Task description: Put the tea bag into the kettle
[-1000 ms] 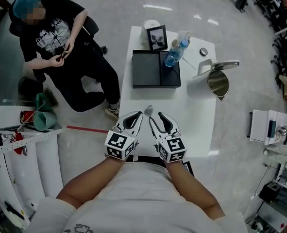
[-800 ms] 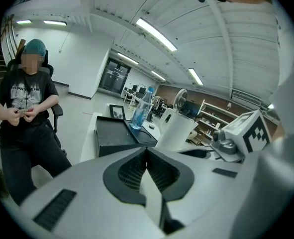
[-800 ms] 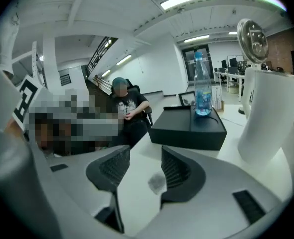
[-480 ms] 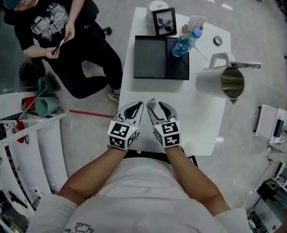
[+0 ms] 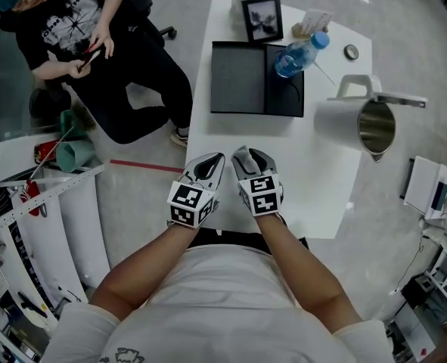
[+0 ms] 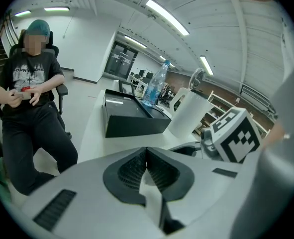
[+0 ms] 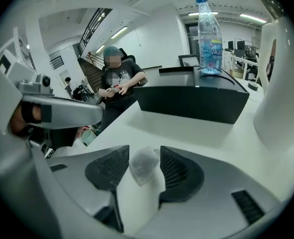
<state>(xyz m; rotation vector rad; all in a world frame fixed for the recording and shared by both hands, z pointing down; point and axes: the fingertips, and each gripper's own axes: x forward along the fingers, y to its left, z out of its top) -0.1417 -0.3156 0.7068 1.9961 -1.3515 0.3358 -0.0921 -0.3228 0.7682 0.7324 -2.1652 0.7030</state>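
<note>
Right gripper view shows what matters most: the tea bag (image 7: 144,167), a small pale mesh pouch, lies on the white table (image 7: 186,133) right in the gap of my right gripper (image 7: 144,149). Its fingers (image 7: 179,171) have just been opening and now stand wide. A dark ribbed pad sits on each side of the bag and neither one presses on it, so I am holding nothing yet. The pouch looks rounded at its far end and narrower toward me, with its length running roughly along the gap, so I judge that closing straight in would catch it across its narrow width.

In the head view my right gripper (image 5: 247,156) and left gripper (image 5: 214,163) are side by side at the near edge of the table. The kettle (image 5: 359,123) stands to the far right with its lid up and its mouth open. It is well apart from the bag and on my right hand's side, so the right is the nearer one for the carry.

In the left gripper view the left gripper (image 6: 146,152) has its tips closed together and nothing between them. The kettle (image 6: 189,114) shows beyond it, to the right.
</note>
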